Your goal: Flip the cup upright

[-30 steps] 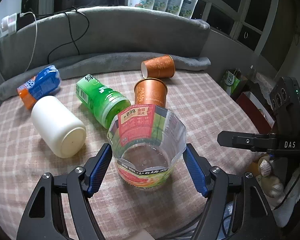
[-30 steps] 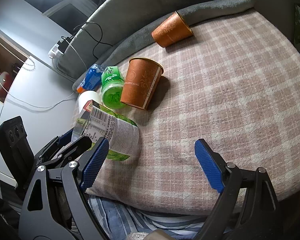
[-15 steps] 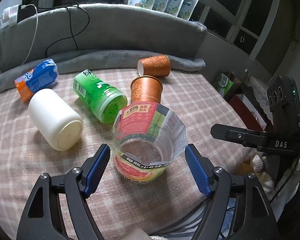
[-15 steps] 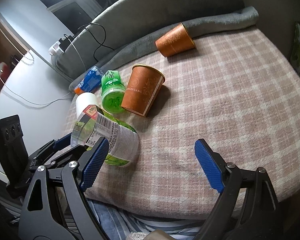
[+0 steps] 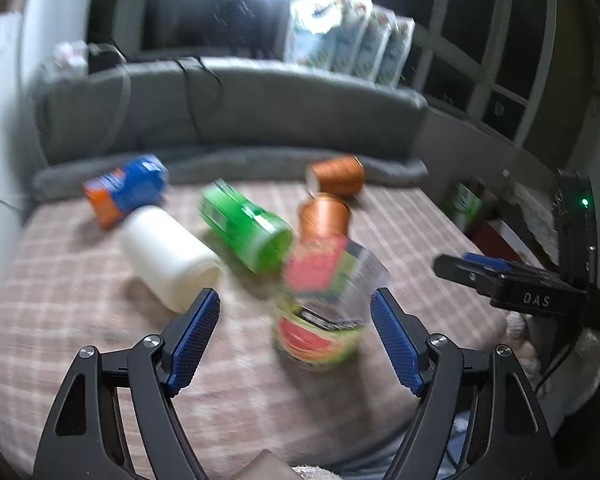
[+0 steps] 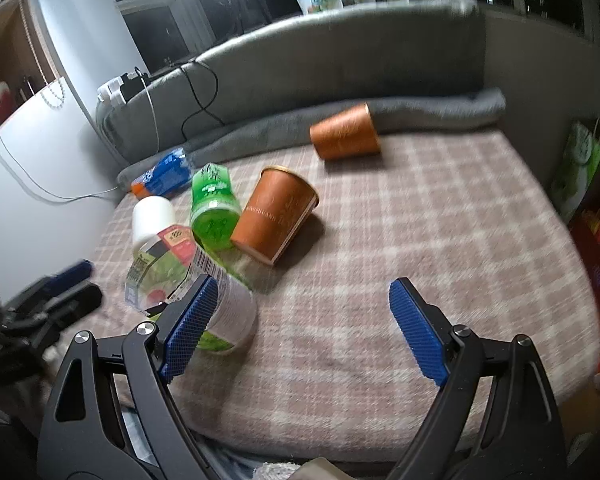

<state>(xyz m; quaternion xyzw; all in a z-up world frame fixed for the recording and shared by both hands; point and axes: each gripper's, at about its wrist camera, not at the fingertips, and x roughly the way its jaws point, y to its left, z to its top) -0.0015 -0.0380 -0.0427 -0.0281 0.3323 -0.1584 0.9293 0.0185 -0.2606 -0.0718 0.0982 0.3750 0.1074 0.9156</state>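
A clear plastic cup with a red and green label (image 5: 324, 304) stands upright on the checked cloth, between and just beyond my left gripper's open fingers (image 5: 296, 340); nothing touches it. It also shows in the right wrist view (image 6: 188, 280), at the cloth's front left. An orange paper cup (image 6: 276, 216) stands upright behind it. A second orange cup (image 6: 346, 132) lies on its side at the back. My right gripper (image 6: 304, 328) is open and empty above the cloth's front edge.
A green cup (image 5: 248, 224), a white cup (image 5: 168, 256) and a blue and orange one (image 5: 124, 190) lie on their sides at the left. A grey padded backrest (image 5: 228, 108) and rolled blanket (image 6: 440, 112) bound the back. The cloth drops off at the right edge.
My left gripper has drawn back and up from the clear cup, which stays standing. Both views have tilted upward and are blurred by motion. The right gripper has also lifted.
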